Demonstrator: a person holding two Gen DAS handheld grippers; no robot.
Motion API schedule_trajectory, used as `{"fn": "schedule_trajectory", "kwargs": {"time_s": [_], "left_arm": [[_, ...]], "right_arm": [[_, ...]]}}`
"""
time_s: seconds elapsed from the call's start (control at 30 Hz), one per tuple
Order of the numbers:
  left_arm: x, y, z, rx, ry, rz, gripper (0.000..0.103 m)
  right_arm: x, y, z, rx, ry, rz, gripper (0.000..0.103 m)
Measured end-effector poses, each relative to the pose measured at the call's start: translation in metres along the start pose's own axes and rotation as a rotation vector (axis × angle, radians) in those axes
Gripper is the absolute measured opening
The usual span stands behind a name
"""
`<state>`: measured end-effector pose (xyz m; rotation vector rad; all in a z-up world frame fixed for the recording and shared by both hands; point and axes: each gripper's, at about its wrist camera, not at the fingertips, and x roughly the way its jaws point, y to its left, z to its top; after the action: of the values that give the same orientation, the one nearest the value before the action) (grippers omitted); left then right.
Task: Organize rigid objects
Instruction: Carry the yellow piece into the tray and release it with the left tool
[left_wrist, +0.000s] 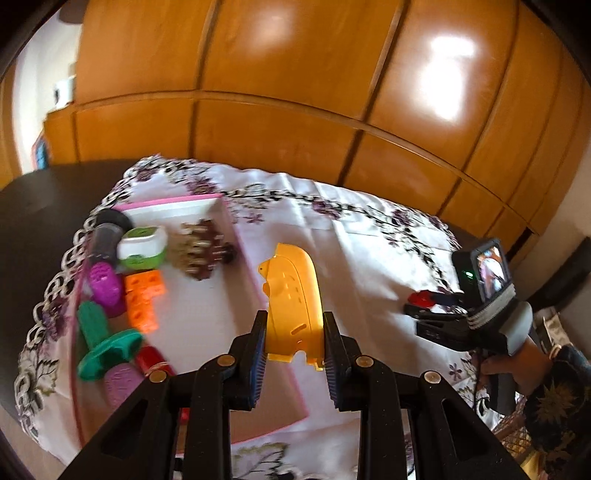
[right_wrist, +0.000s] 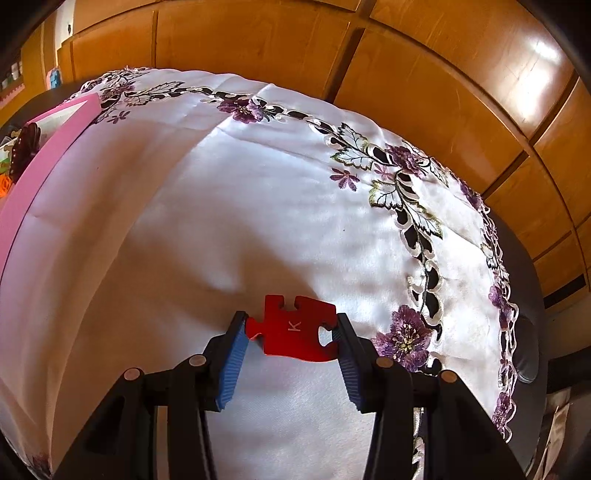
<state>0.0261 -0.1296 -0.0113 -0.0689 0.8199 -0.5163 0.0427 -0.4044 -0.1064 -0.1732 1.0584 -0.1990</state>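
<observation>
Backdrop: glossy orange wooden cupboards, white satin tablecloth (right_wrist: 258, 206) with purple embroidered flowers.
Left gripper (left_wrist: 294, 345): clamped on yellow curved plastic shell (left_wrist: 293, 295), above pink-rimmed tray (left_wrist: 173, 201) of toys.
Right gripper (right_wrist: 290, 341): pinching red flat puzzle piece (right_wrist: 293, 326) marked K, low over cloth.
Risk: shell pinched near its end, could swing or drop onto the toys.

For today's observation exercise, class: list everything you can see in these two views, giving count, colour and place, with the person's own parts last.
Tray: one, pink-rimmed, left on tablecloth.
Toys in tray: several; orange block, green stamp, purple piece, green-white case, brown cluster.
Yellow plastic piece: one, in left hand-held gripper.
Red puzzle piece: one, marked K, in right hand-held gripper.
Tablecloth: one, white, purple flowers.
Wardrobe: wooden, behind.
Sleeve: dark, patterned, lower right.
</observation>
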Motion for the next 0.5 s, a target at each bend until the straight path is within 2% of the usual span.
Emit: {"fn": "schedule_trajectory", "kwargs": {"time_s": [0.3, 0.5], "left_arm": [[-0.008, 0.083, -0.002, -0.211, 0.016, 0.027, 0.027], [0.008, 0.097, 0.001, -0.297, 0.052, -0.019, 0.027]], "right_arm": [[0.000, 0.002, 0.000, -0.020, 0.002, -0.012, 0.046], [-0.001, 0.003, 0.001, -0.032, 0.003, -0.016, 0.046]]}}
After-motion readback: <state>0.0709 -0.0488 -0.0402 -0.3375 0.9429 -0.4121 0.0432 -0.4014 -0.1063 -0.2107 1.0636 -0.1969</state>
